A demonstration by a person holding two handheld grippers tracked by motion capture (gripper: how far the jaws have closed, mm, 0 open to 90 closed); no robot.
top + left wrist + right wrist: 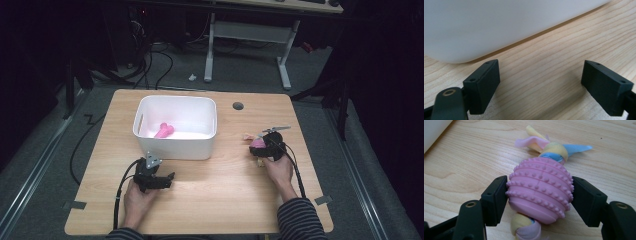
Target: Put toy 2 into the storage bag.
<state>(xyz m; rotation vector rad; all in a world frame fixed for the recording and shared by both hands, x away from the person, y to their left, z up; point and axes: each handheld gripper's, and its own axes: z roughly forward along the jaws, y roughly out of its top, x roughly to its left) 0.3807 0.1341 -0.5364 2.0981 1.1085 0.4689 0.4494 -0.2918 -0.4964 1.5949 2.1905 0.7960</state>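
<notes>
Pink knobbed toy (540, 192) between gripper pads (496, 197)

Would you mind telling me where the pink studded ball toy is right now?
In the high view, the pink studded ball toy lies on the table's right side, right of the white bin, clamped in the right hand-held gripper.

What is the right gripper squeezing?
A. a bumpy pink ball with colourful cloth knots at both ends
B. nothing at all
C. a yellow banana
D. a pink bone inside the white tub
A: in the right gripper view the right gripper has both black pads pressed against the sides of the bumpy pink ball, which lies on the wooden table with knotted cloth sticking out at each end.
</notes>
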